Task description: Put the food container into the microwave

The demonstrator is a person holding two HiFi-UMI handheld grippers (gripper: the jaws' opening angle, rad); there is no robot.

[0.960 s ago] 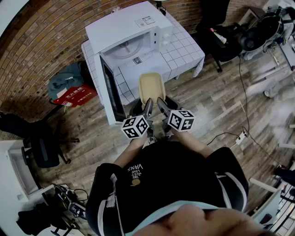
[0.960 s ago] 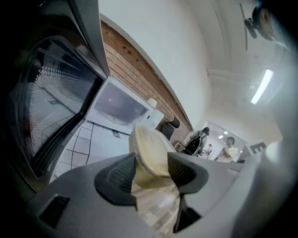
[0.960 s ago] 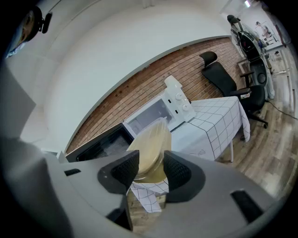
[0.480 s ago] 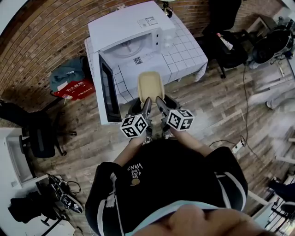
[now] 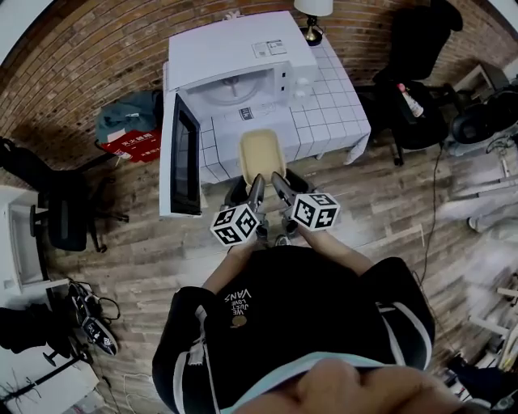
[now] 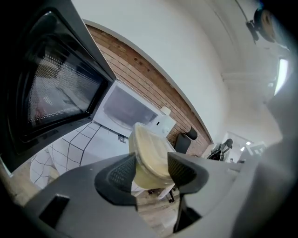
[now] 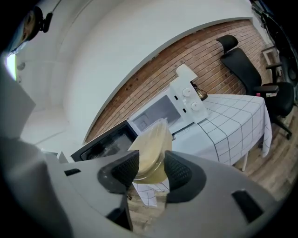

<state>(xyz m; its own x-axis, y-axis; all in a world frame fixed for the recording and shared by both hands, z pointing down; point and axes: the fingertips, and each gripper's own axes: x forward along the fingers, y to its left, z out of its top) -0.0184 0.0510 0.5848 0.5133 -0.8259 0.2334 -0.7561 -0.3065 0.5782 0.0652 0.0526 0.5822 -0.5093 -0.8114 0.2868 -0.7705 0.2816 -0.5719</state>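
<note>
A beige lidded food container (image 5: 262,154) hangs level in front of the open microwave (image 5: 243,48), over the near edge of the checked table (image 5: 332,109). Both grippers clamp its near end: my left gripper (image 5: 256,187) on its left side, my right gripper (image 5: 279,184) on its right side. In the left gripper view the container (image 6: 150,155) sits pressed between the ribbed pads of the gripper (image 6: 151,173), with the microwave cavity (image 6: 128,109) beyond. In the right gripper view the container (image 7: 151,148) is squeezed the same way by that gripper (image 7: 151,172).
The microwave door (image 5: 180,154) stands swung out to the left, close to the container. A lamp (image 5: 312,10) stands behind the microwave. Office chairs (image 5: 69,222) (image 5: 413,105) flank the table, and a red bag (image 5: 133,145) lies on the wooden floor at left.
The head view has swung, so the room has slid right and the door shows more edge-on. Both grippers keep the same hold on the container in front of the microwave.
</note>
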